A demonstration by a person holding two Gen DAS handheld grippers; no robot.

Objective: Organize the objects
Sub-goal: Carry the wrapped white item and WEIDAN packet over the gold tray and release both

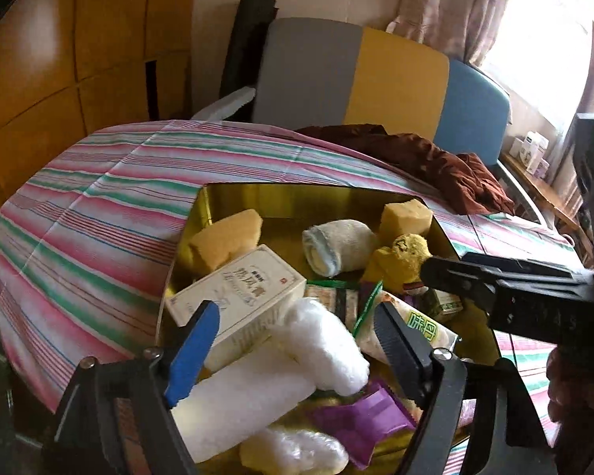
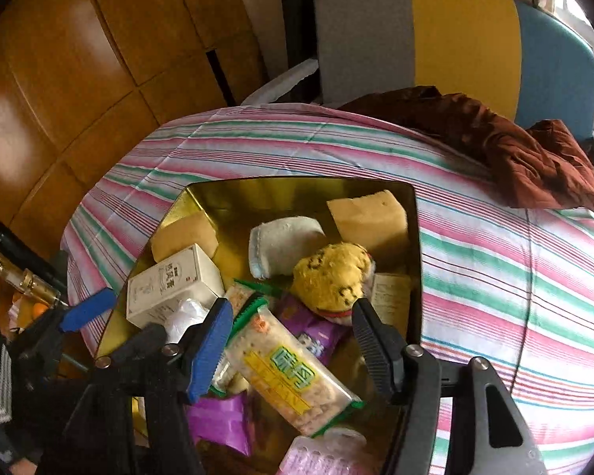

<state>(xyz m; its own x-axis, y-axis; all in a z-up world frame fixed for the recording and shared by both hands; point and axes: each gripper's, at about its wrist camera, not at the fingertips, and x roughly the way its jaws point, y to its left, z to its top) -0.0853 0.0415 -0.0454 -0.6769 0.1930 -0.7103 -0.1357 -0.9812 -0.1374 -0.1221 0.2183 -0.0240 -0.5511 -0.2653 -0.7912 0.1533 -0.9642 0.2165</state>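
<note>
striped cloth (image 2: 495,277) | brown garment (image 2: 514,150) | chair (image 1: 376,75) | wooden cabinet (image 1: 79,59)

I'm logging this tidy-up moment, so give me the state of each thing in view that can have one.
Gold tin: open, no lid on, heaped with items.
Left gripper: open above the white foam roll, holding nothing.
Right gripper: open over the cracker packet, fingers not pressing it.
White towel: rolled up, lying in the tin.
White carton: closed, tilted against a sponge.
Brown cloth: crumpled on the striped tablecloth.
</note>
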